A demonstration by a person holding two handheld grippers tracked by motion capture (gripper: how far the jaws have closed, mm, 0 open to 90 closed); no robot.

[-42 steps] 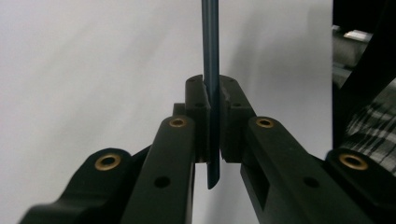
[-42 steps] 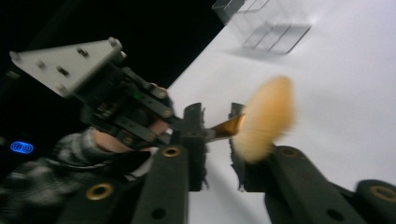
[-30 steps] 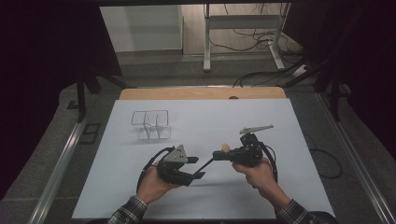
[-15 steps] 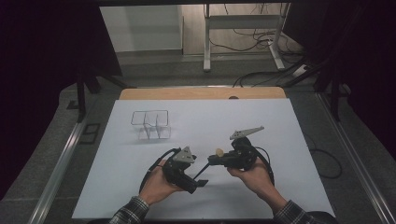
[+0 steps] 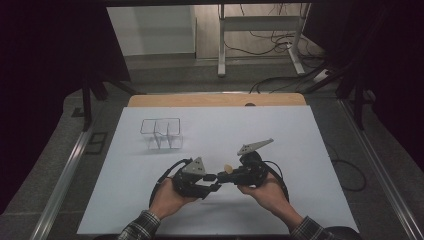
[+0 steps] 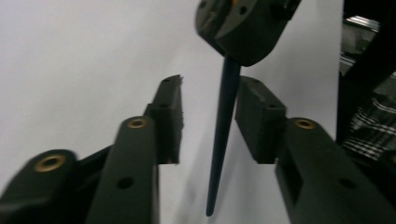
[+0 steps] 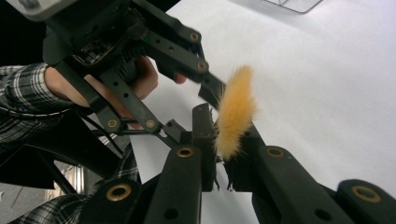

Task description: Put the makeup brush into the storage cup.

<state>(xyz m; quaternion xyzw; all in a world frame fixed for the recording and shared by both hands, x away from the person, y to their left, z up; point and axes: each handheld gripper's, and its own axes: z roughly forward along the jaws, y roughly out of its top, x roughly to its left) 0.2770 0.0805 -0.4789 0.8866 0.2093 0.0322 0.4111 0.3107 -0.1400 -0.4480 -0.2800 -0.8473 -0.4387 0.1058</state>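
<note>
A small brush with a tan fluffy tuft (image 7: 236,112) and a thin dark handle (image 6: 224,130) is clamped near its head by my right gripper (image 7: 224,127), which is shut on it. In the high view the tuft (image 5: 227,168) shows between the two hands at the table's front middle. My left gripper (image 6: 210,93) faces the right one (image 5: 231,176) tip to tip. Its jaws stand open with the handle running between them, close to the right pad (image 6: 259,116) and apart from the other. The left gripper (image 5: 209,181) sits just left of the tuft.
A clear wire-edged holder (image 5: 161,132) stands on the white table sheet (image 5: 300,150) at the back left, well away from the hands. A wooden strip (image 5: 215,100) borders the far edge. Cables trail from both grippers.
The two grippers have come together at the front middle: the right one swung left and lower with the brush, and the handle now lies between the left gripper's open jaws.
</note>
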